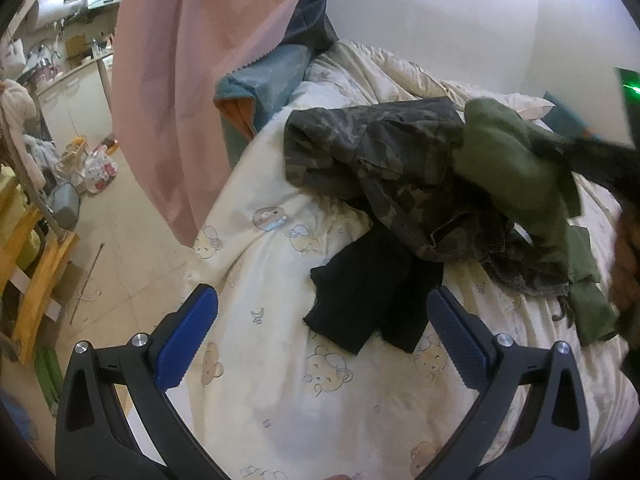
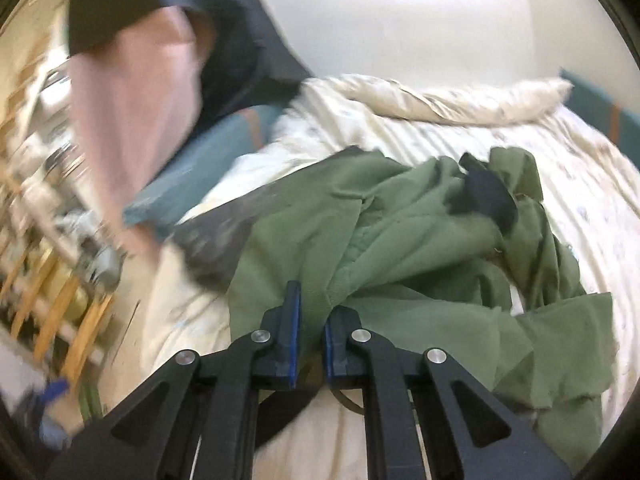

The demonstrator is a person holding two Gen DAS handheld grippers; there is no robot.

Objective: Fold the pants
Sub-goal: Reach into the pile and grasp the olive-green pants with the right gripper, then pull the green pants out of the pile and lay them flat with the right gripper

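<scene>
Two claws, right gripper [image 2: 310, 312] pinching green pants [image 2: 400, 232], left gripper [image 1: 320, 320] wide, empty.

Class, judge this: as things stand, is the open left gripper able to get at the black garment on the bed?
Probably yes: the black garment lies uncovered just ahead of the left gripper, nothing between.
</scene>
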